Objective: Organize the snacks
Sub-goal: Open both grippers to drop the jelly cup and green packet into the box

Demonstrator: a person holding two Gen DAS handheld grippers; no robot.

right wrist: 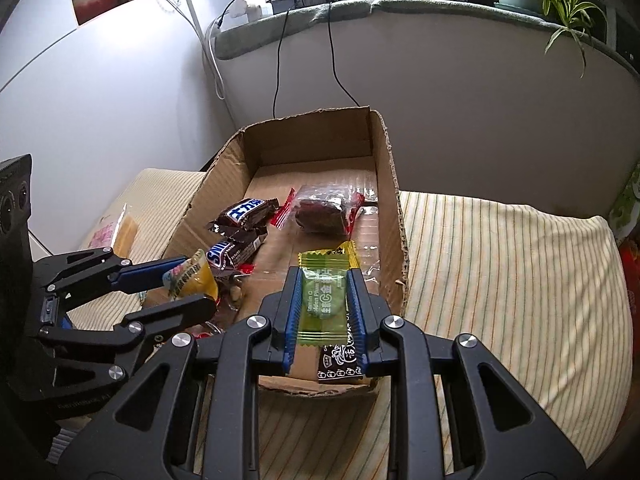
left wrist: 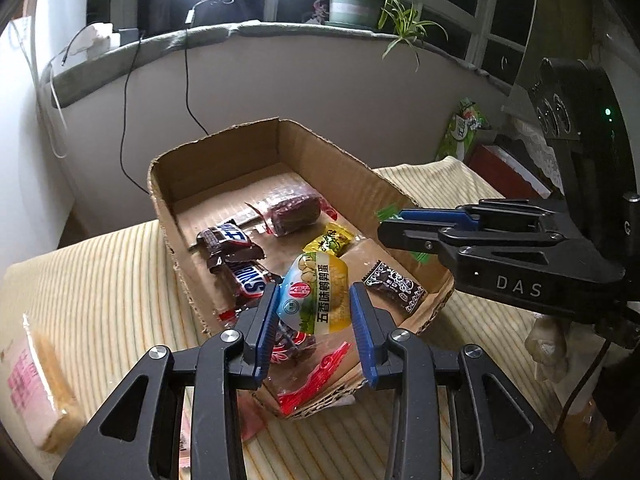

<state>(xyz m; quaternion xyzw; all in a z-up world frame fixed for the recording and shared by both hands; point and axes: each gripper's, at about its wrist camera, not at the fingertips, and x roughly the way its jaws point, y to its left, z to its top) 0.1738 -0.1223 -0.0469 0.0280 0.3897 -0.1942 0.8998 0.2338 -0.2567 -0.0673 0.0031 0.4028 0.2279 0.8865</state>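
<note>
A cardboard box (left wrist: 224, 152) (right wrist: 320, 136) stands open on a striped cloth. Inside lie two Snickers bars (left wrist: 236, 256) (right wrist: 240, 232), a dark red packet (left wrist: 294, 212) (right wrist: 324, 212), a small yellow candy (left wrist: 329, 241) and a black candy (left wrist: 394, 286) (right wrist: 340, 364). My left gripper (left wrist: 316, 304) (right wrist: 188, 284) is shut on a yellow-and-blue quail egg packet (left wrist: 316, 292) (right wrist: 192, 276) over the box's near end. My right gripper (right wrist: 324, 308) (left wrist: 390, 222) is shut on a green plum candy (right wrist: 322, 304) over the box's near right corner.
A pink packet (left wrist: 36, 380) (right wrist: 116, 232) lies on the cloth left of the box. A red packet (left wrist: 308, 380) lies in the box under my left gripper. A green bag (left wrist: 460, 128) stands at the far right. Cables hang from the windowsill (left wrist: 240, 36) with plants.
</note>
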